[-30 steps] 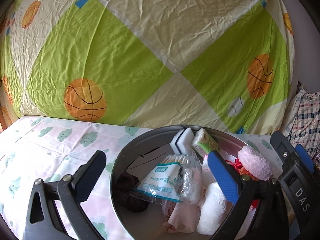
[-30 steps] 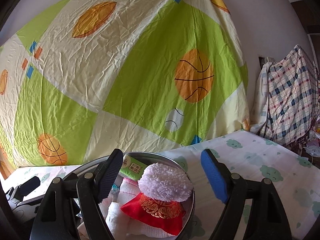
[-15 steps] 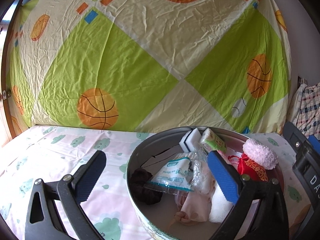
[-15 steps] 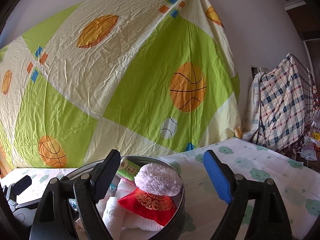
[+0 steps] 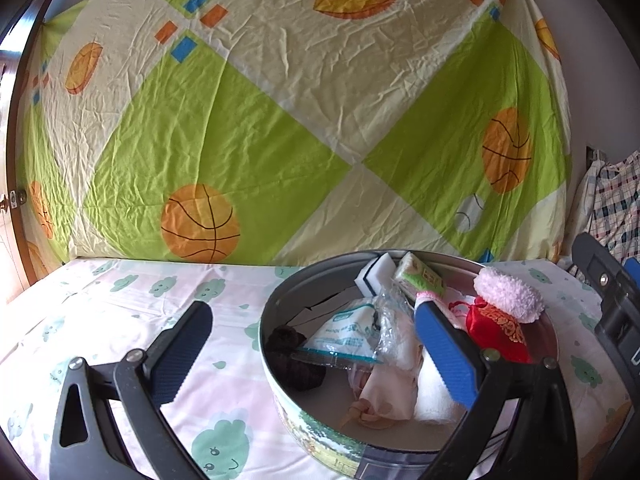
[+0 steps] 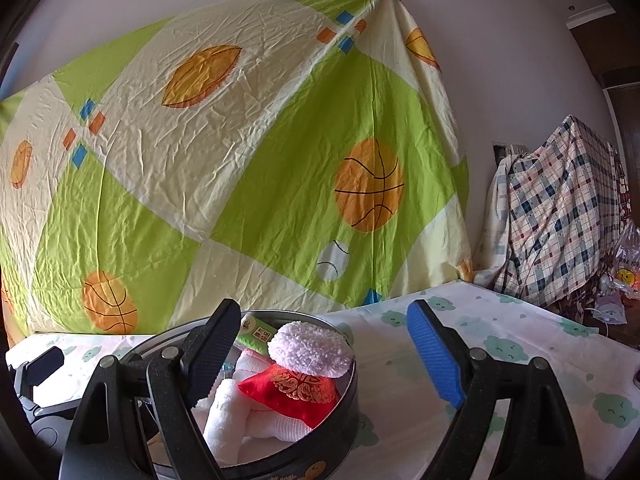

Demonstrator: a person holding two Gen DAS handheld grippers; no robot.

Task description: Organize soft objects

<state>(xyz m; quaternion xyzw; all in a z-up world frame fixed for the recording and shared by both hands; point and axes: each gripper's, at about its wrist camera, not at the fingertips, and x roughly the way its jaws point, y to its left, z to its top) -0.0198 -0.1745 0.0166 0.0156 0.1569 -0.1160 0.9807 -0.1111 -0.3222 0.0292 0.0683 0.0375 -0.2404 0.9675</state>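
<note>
A round metal tin (image 5: 280, 364) stands on the cloud-print sheet and holds several soft items: a pink fluffy puff (image 5: 508, 294), a red embroidered pouch (image 5: 494, 334), white towels (image 5: 432, 396), a plastic-wrapped pack (image 5: 352, 332), a dark hair tie (image 5: 294, 360), a sponge (image 5: 374, 274) and a green pack (image 5: 420, 278). My left gripper (image 5: 316, 356) is open and empty, above and in front of the tin. My right gripper (image 6: 324, 360) is open and empty, at the tin's right side (image 6: 344, 408); the puff (image 6: 310, 350) and pouch (image 6: 292, 392) show there too.
A green and cream basketball-print sheet (image 5: 300, 120) hangs behind the bed. The cloud-print bed surface (image 5: 100, 320) stretches left of the tin and to its right (image 6: 520, 340). A plaid-covered pile (image 6: 560, 216) stands at the far right.
Both grippers have drawn back and up from the tin, which now looks smaller and lower in both views. Both stay open. The items in the tin have not moved.
</note>
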